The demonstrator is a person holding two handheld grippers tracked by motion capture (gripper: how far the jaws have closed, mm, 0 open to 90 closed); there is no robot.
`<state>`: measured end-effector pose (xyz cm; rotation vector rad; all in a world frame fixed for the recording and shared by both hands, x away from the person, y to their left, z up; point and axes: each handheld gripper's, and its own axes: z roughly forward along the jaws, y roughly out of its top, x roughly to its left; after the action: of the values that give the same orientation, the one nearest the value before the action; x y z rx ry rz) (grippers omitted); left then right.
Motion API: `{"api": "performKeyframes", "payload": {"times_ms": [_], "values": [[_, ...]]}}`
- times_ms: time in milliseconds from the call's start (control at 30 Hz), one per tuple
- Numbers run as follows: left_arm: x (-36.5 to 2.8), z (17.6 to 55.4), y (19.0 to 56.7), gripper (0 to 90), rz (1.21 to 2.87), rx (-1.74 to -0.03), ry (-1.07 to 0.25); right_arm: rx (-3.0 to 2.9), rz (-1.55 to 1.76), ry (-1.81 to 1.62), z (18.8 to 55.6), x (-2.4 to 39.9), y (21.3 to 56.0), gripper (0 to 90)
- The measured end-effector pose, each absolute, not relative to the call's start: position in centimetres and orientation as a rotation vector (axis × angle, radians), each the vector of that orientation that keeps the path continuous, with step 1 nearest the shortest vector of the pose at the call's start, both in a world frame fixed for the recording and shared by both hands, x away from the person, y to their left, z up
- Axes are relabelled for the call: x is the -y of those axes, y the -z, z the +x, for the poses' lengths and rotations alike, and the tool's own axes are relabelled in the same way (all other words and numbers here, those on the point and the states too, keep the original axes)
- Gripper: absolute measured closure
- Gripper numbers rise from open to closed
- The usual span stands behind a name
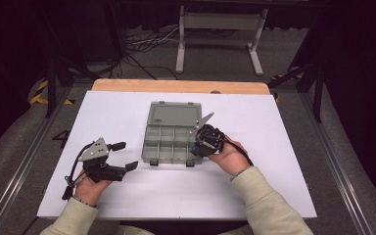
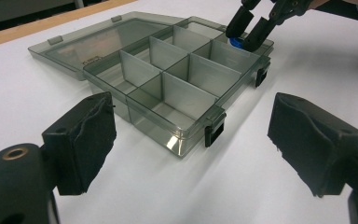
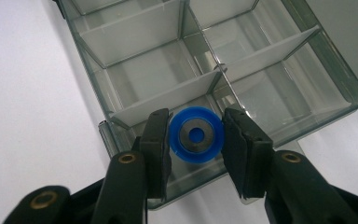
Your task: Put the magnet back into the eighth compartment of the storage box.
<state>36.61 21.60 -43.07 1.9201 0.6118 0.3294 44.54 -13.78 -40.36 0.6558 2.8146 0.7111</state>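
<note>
A smoky clear compartment box (image 1: 169, 155) lies mid-table with its lid (image 1: 174, 115) flat open behind it; the box (image 2: 186, 135) and its dividers also fill much of the left gripper view. A blue round part (image 3: 182, 149) with a grey metal centre sits between the two jaws of my right gripper (image 3: 196, 140), which touch it on both sides just above a compartment at the box's edge (image 3: 335, 88). In the high view the right gripper (image 1: 198, 144) hovers over the box's right side. My left gripper (image 1: 127, 155) (image 2: 193, 135) rests wide open and empty on the sheet, left of the box.
A white sheet (image 1: 274, 161) covers the table, with a wooden strip (image 1: 181, 86) along the far edge. Behind the table are floor cables (image 1: 142, 44) and a white stand's legs (image 1: 180, 49). The box compartments look bare.
</note>
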Motion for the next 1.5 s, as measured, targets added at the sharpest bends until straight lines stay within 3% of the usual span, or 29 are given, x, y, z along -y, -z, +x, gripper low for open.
{"api": "performKeyframes", "payload": {"times_ms": [1000, 1300, 1333, 1433, 1500], "values": [[-21.6, 36.7, 43.0, 16.0, 1.924, -0.615, -0.330, -2.830, 0.647, -0.693, 44.5, 13.4, 40.8, 60.1], [-21.7, 36.9, 42.8, 21.2, 1.918, -0.616, -0.345, -2.770, 0.661, -0.819, 43.8, 14.9, 39.0, 72.8], [-21.7, 36.8, 42.7, 27.1, 1.919, -0.594, -0.356, -2.752, 0.662, -0.859, 43.6, 15.4, 38.7, 78.2], [-21.5, 36.7, 42.5, 32.6, 1.915, -0.575, -0.369, -2.740, 0.669, -0.881, 43.4, 15.7, 38.5, 81.9], [-21.4, 36.7, 42.4, 40.8, 1.919, -0.567, -0.372, -2.730, 0.669, -0.910, 43.1, 16.0, 38.2, 86.8]]}}
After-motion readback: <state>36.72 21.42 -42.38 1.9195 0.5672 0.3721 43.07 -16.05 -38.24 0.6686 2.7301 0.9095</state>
